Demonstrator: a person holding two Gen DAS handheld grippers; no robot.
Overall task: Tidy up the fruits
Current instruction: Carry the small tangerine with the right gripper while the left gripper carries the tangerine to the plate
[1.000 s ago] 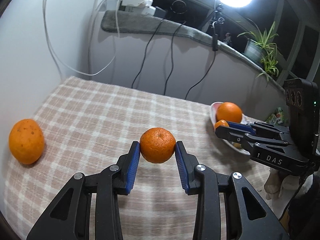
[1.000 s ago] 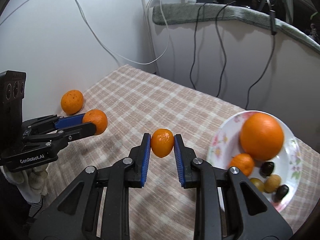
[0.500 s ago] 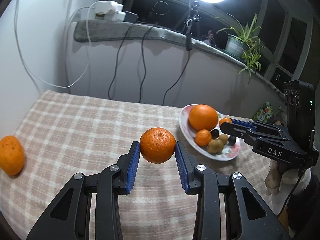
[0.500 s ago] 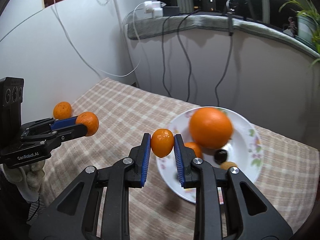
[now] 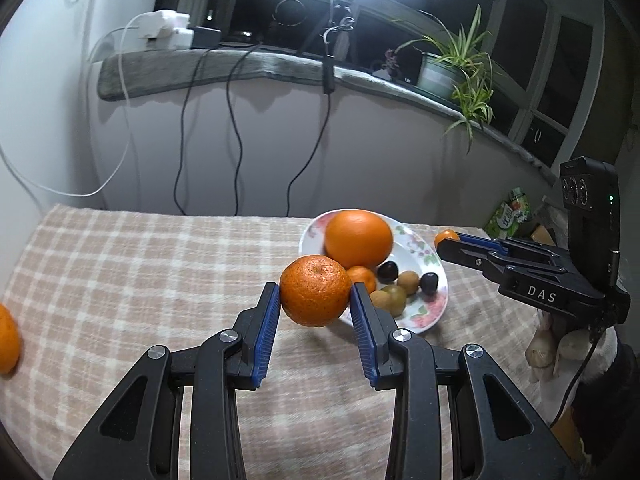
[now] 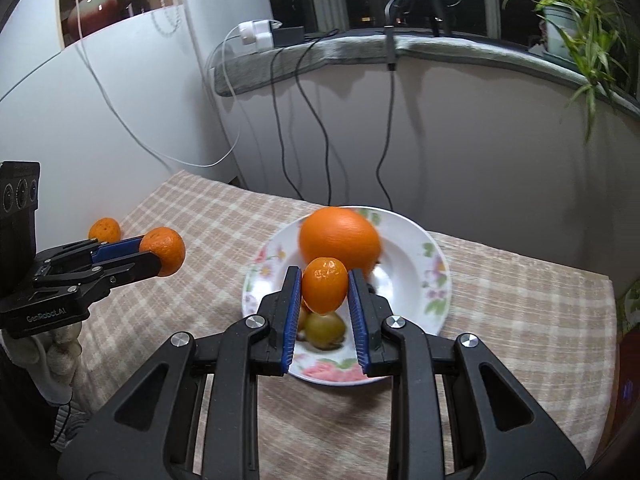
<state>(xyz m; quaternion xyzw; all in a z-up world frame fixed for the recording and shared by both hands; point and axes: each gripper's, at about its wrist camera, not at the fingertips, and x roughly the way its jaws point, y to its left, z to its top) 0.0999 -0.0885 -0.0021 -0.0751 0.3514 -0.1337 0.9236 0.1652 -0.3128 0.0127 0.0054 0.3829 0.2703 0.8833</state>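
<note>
My left gripper [image 5: 315,300] is shut on a round mandarin [image 5: 315,290], held above the checked cloth just left of the flowered white plate [image 5: 416,246]. In the right wrist view that gripper [image 6: 170,254] shows at the left with the mandarin [image 6: 164,250]. My right gripper [image 6: 325,296] is shut on a small oval orange fruit [image 6: 324,286] and hovers over the plate [image 6: 412,272]. The plate carries a big orange [image 6: 340,240], a small mandarin [image 5: 362,278], greenish kiwis [image 5: 394,298] and dark round fruits [image 5: 388,272]. In the left wrist view the right gripper [image 5: 448,240] comes in from the right.
Another orange [image 6: 105,230] lies on the cloth [image 5: 140,272] at the far left by the white wall. Cables hang down the back wall from a grey sill with chargers. A potted plant [image 5: 452,68] stands on the sill. A gloved hand [image 5: 548,348] holds the right tool.
Both grippers have swung to the right with their fruit. The plate has come from the right edge toward the middle of both views, and the right gripper now hangs over it.
</note>
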